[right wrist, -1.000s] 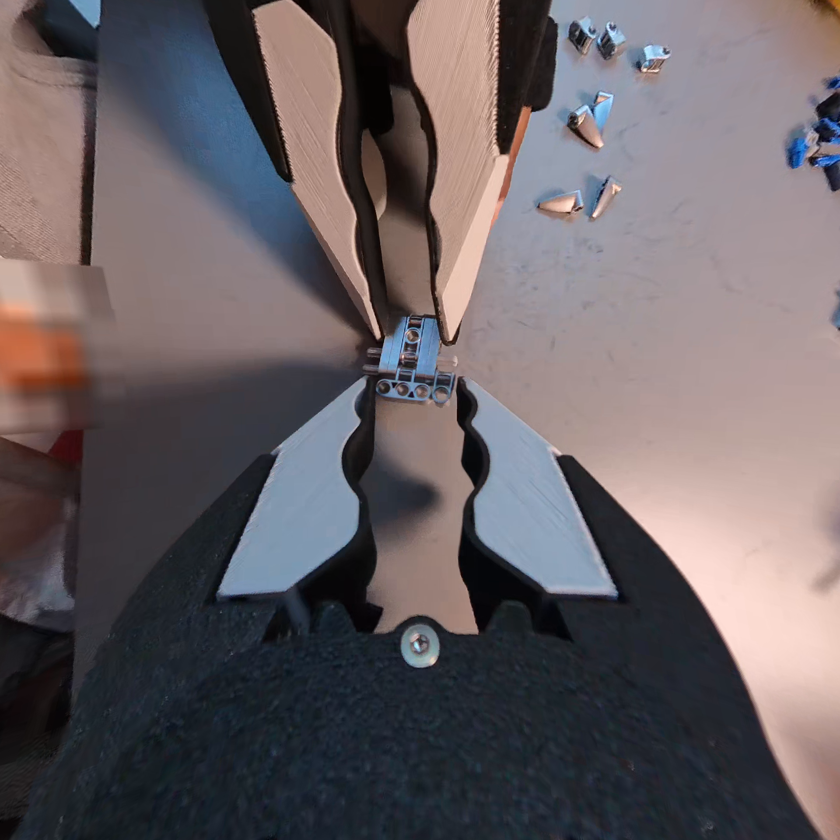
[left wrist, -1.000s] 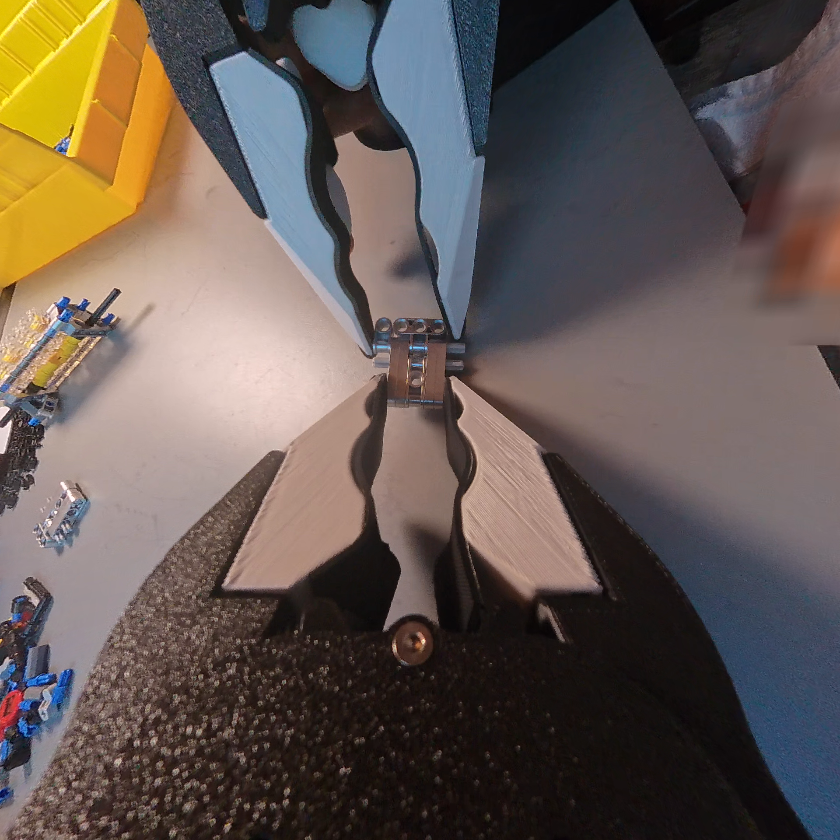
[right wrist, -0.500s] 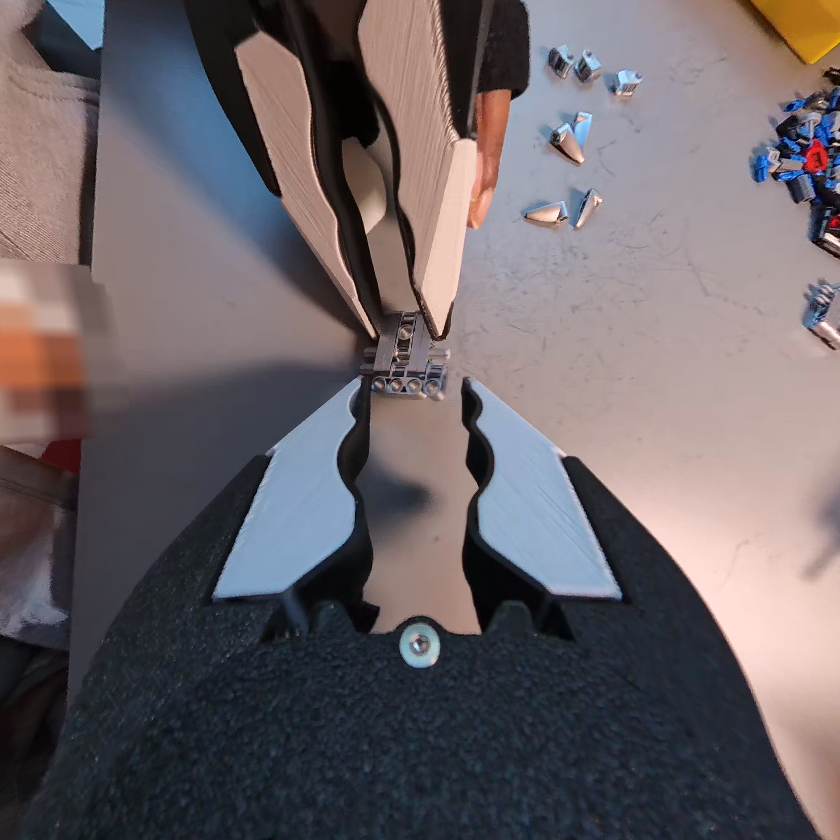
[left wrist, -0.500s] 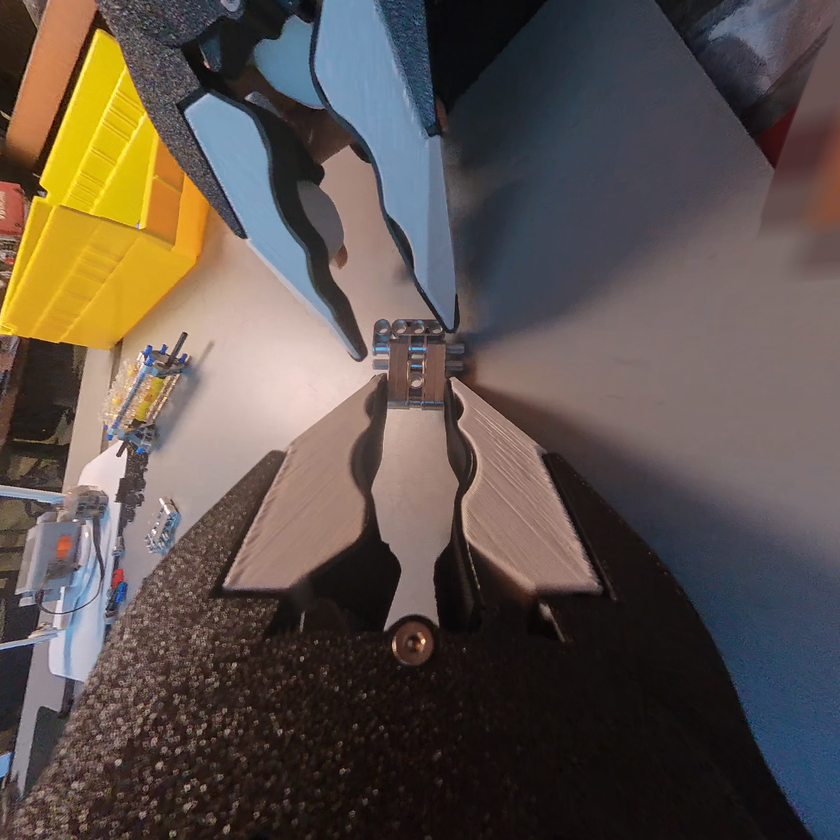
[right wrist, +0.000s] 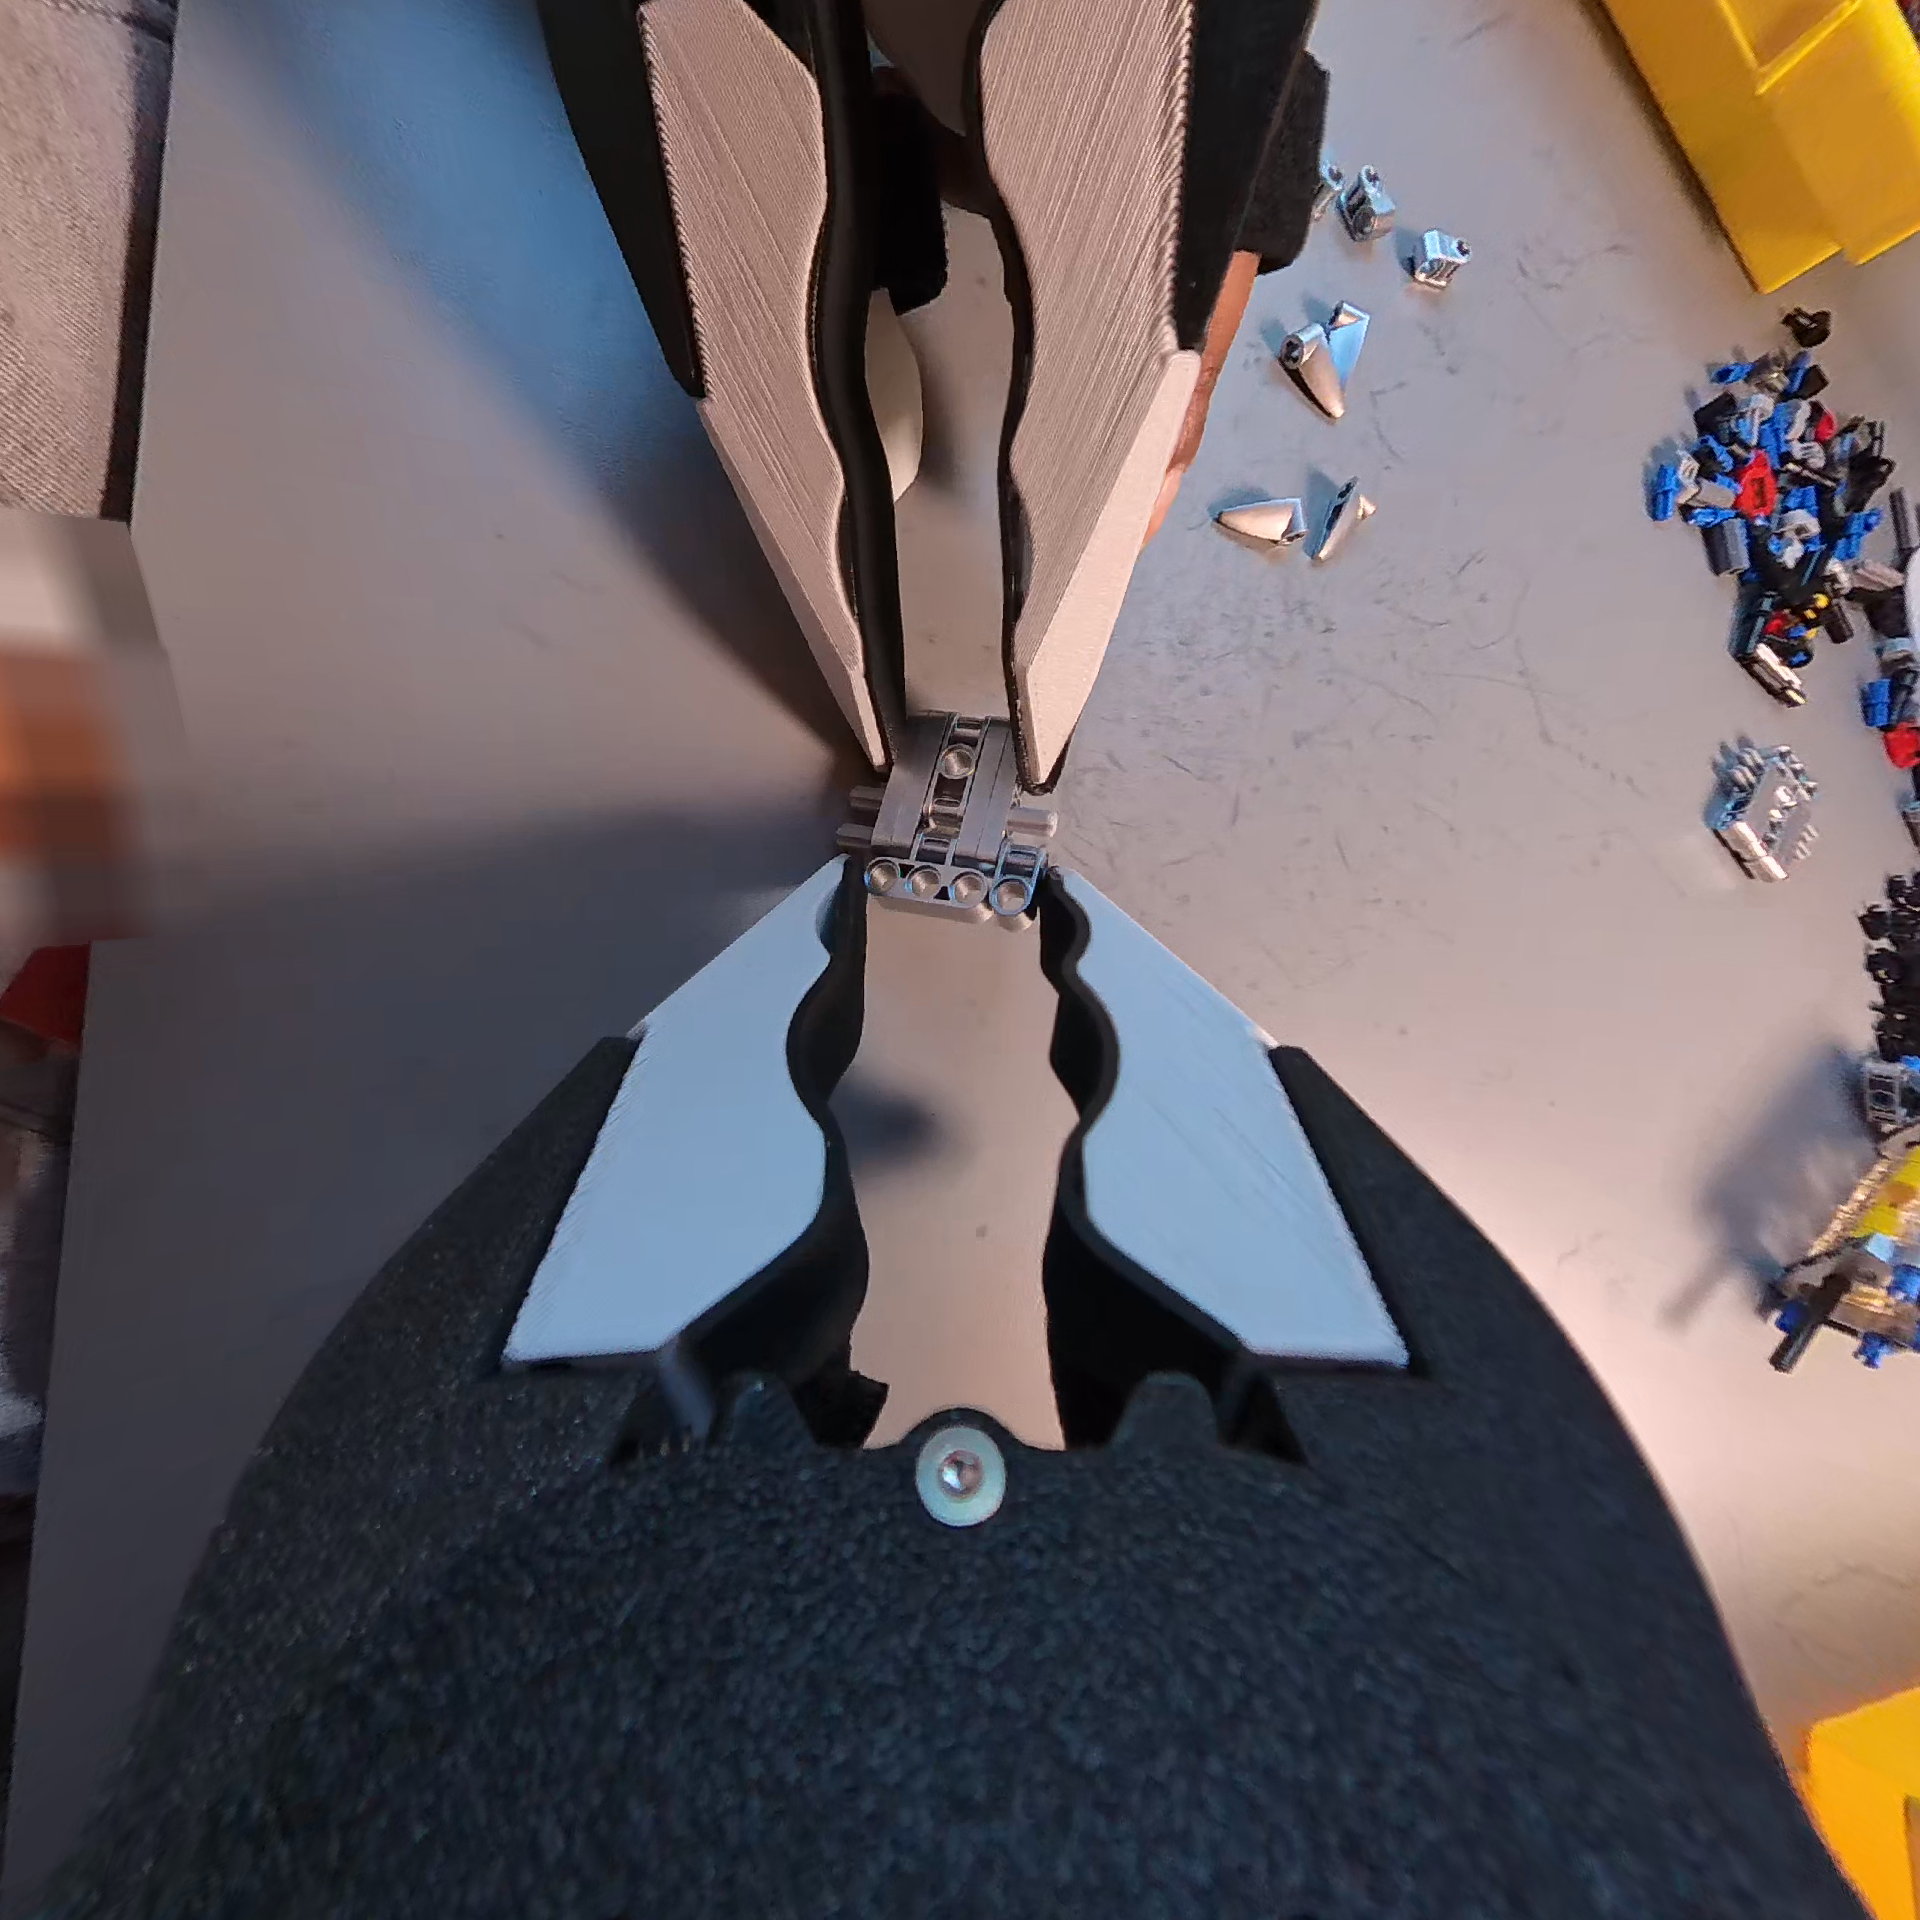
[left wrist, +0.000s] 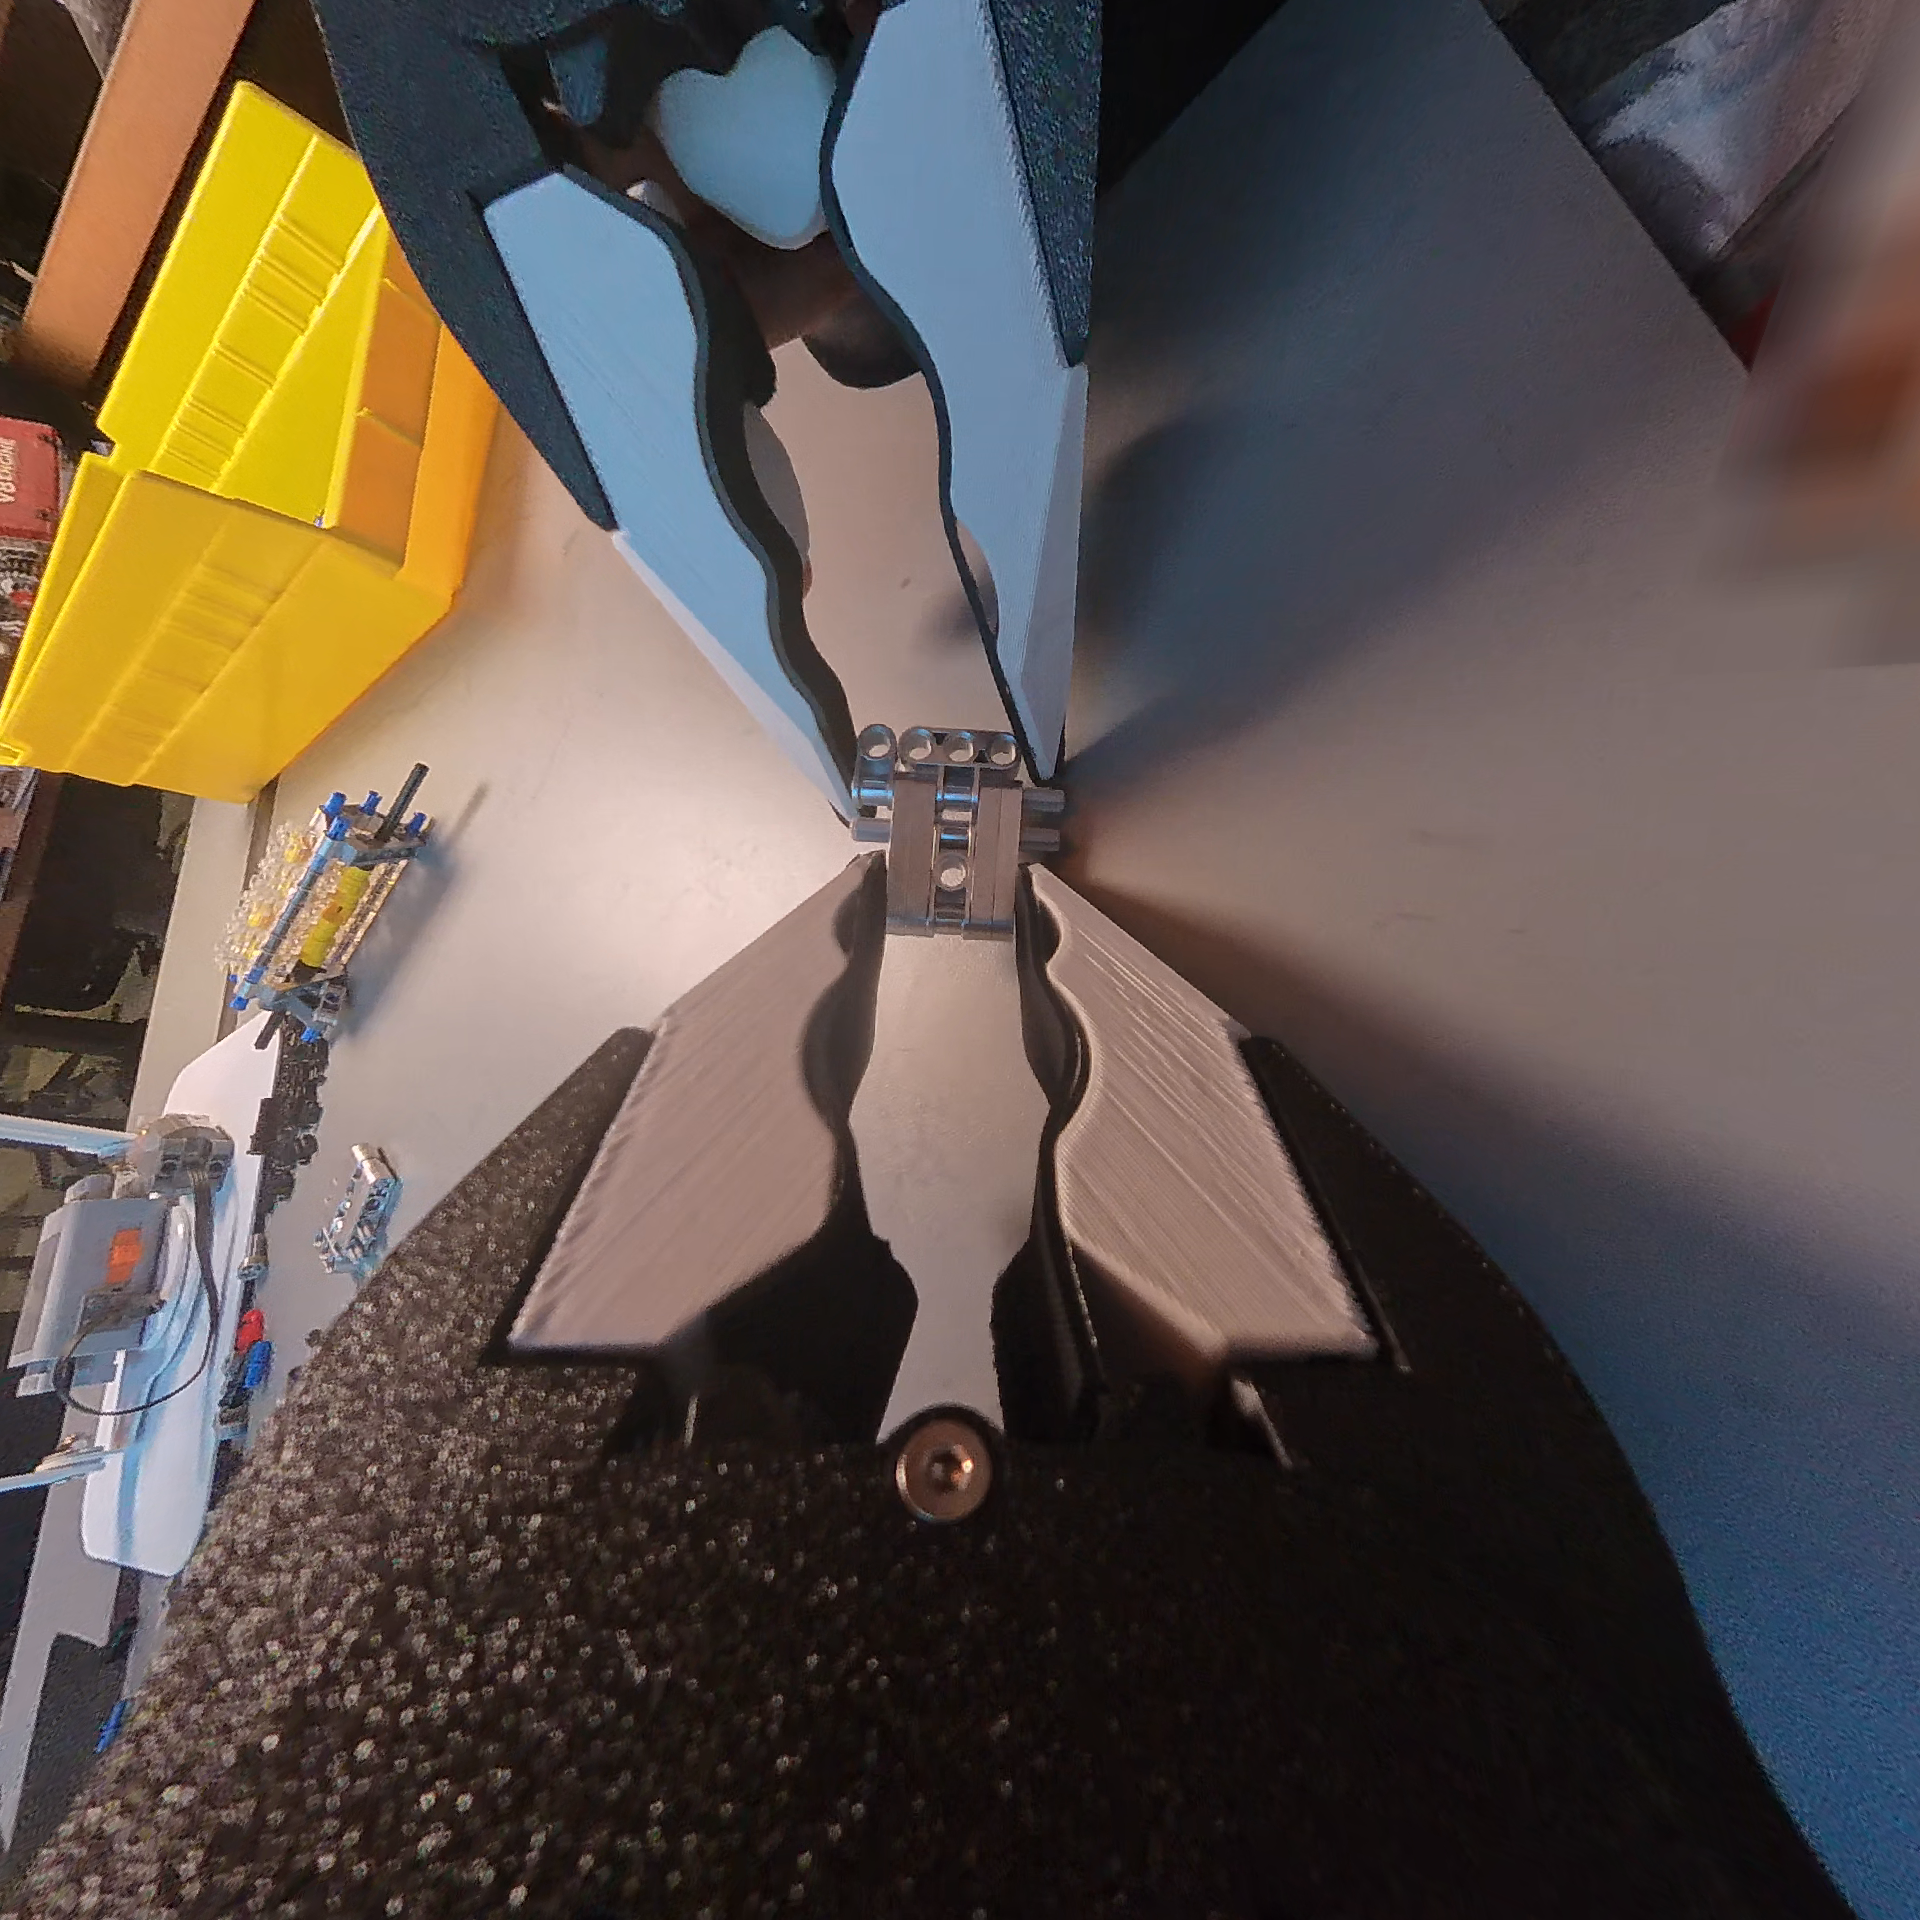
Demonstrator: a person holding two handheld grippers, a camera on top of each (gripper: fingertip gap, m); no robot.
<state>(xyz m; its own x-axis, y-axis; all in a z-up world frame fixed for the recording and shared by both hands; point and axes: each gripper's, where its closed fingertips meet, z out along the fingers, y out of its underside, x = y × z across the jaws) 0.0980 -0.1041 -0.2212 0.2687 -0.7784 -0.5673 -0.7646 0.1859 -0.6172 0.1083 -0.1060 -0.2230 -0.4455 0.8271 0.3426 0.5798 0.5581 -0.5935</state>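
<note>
Left gripper [left wrist: 951,883] is pinching one end of a small grey plastic assembly of holed building beams [left wrist: 948,831], held above the grey table [left wrist: 1455,935]. Right gripper [right wrist: 951,896], facing it, nips the cross beam at the other end. Yellow plastic bins [left wrist: 239,540] sit at the table's edge.

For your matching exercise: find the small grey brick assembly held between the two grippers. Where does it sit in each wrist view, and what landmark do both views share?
Left wrist view: the grey brick assembly sits just above centre, clamped at the left gripper tips.
Right wrist view: it sits just above centre, at the right gripper tips.
Shared landmark: the yellow bin, upper left in the left view, top right in the right.
</note>
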